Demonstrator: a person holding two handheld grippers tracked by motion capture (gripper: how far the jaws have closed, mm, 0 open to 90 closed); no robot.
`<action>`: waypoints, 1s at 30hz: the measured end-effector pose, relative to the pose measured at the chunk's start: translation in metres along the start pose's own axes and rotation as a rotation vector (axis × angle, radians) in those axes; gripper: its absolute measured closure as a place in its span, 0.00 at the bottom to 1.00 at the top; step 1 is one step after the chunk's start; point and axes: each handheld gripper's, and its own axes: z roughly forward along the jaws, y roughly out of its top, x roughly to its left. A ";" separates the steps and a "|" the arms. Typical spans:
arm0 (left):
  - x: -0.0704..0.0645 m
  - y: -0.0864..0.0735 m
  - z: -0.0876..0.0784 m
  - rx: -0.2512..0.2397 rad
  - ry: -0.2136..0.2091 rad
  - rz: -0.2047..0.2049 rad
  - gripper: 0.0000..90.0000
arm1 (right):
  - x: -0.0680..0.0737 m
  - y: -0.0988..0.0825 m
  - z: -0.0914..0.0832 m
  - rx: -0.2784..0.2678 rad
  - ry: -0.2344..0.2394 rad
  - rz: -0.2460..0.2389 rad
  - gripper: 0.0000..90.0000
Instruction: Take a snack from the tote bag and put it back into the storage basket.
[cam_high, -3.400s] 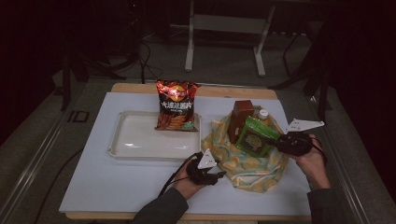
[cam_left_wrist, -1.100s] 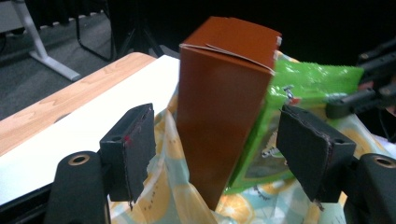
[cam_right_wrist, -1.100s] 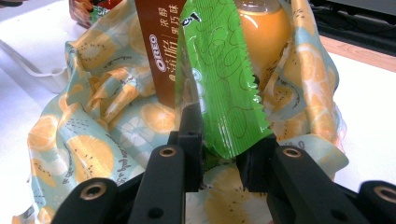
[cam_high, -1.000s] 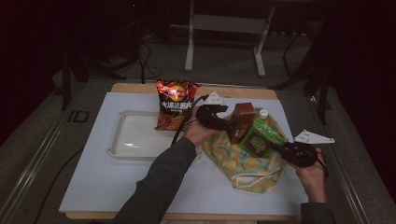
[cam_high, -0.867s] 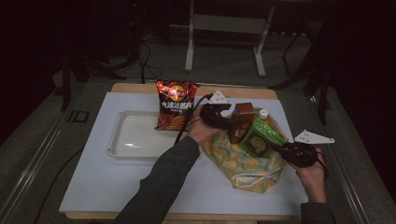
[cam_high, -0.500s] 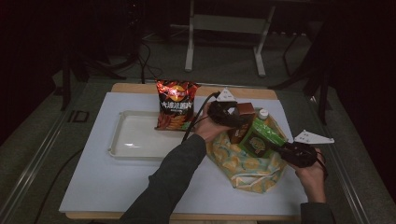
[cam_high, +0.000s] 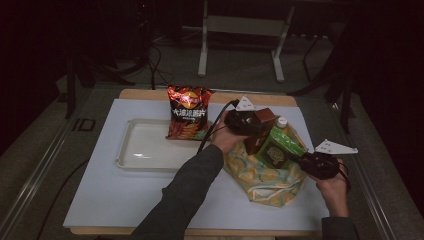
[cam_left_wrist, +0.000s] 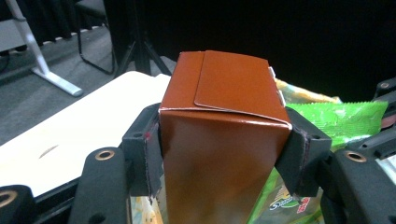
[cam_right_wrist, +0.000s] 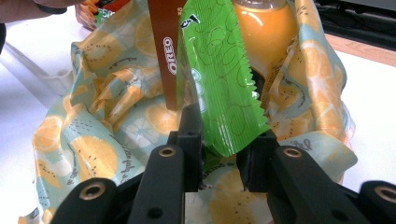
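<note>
A brown Oreo box (cam_high: 263, 131) stands upright in a fruit-print cloth bag (cam_high: 265, 180) at the table's right. My left gripper (cam_high: 251, 127) reaches it from the left. In the left gripper view its jaws have just been closing, and both pads (cam_left_wrist: 152, 156) press the sides of the brown box (cam_left_wrist: 219, 154) near its top. My right gripper (cam_high: 301, 158) is shut on the lower edge of a green snack packet (cam_high: 280, 147), and the right gripper view shows that packet (cam_right_wrist: 217, 70) pinched in the right gripper (cam_right_wrist: 223, 144). An orange juice bottle (cam_right_wrist: 266, 32) stands behind it.
A red chips bag (cam_high: 187, 112) stands at the back right corner of a white tray (cam_high: 135, 150) left of the cloth bag. The white mat (cam_high: 120, 195) covers the table. A metal stand's legs (cam_high: 240, 30) are on the floor beyond the table's far edge.
My left hand has moved right from beside the chips bag to the brown box, and its jaws now close around the box's top. The right hand has kept still with the green packet.
</note>
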 end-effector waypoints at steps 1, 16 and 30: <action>0.000 0.000 0.000 0.003 0.002 0.002 0.45 | 0.000 0.000 0.000 0.000 0.000 0.000 0.82; -0.006 0.011 -0.024 -0.056 0.033 -0.019 0.47 | 0.000 -0.001 0.000 -0.003 -0.006 0.002 0.82; -0.018 0.018 -0.045 -0.066 0.040 0.013 0.47 | -0.001 -0.001 0.000 -0.003 -0.010 0.005 0.82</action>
